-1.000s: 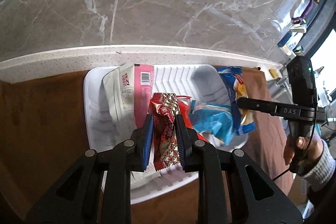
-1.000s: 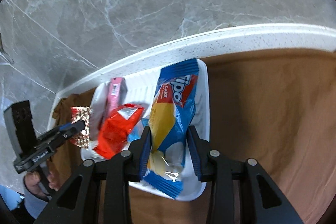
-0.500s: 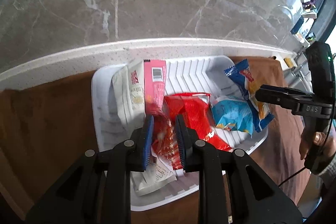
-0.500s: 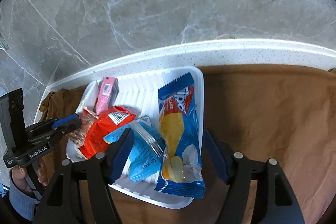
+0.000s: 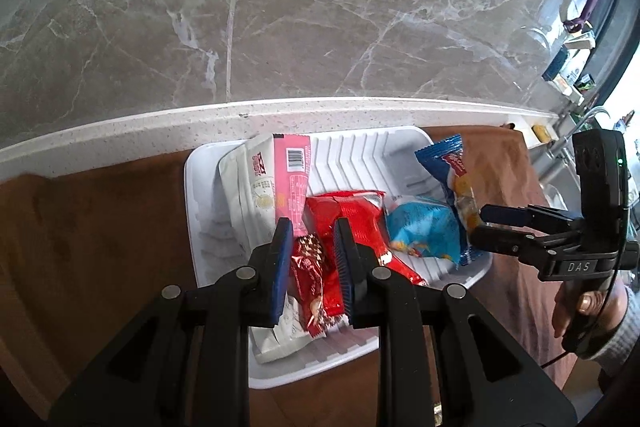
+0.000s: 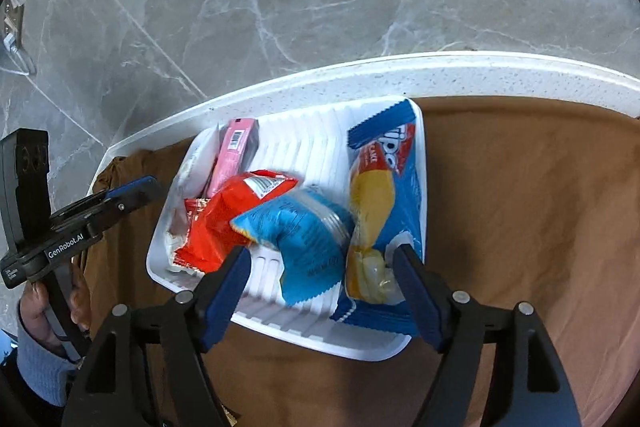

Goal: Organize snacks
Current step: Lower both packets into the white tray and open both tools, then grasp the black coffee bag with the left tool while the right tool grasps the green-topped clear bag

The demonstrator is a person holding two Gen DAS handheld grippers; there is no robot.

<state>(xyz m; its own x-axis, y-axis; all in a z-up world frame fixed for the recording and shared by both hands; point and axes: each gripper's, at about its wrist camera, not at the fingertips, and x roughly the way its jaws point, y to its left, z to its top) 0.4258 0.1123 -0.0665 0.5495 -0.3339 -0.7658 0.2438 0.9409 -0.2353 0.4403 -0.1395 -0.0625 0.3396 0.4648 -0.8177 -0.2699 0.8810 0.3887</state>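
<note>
Right hand-held gripper [image 6: 320, 267], jaws just opened wide, has released the blue cake pack [image 6: 384, 211] into the white tray [image 6: 421, 131] at frame centre; left hand-held gripper [image 5: 310, 259] pinches a red wrapper [image 5: 308, 279] over the tray, unplaced.

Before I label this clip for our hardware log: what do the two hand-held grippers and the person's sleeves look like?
Both are black frames with blue ribbed pads and silver pivot bolts. The left hand-held gripper reads GenRobot.AI, the right hand-held gripper reads DAS and trails a thin black cable. Left sleeve is blue, right sleeve grey.
</note>
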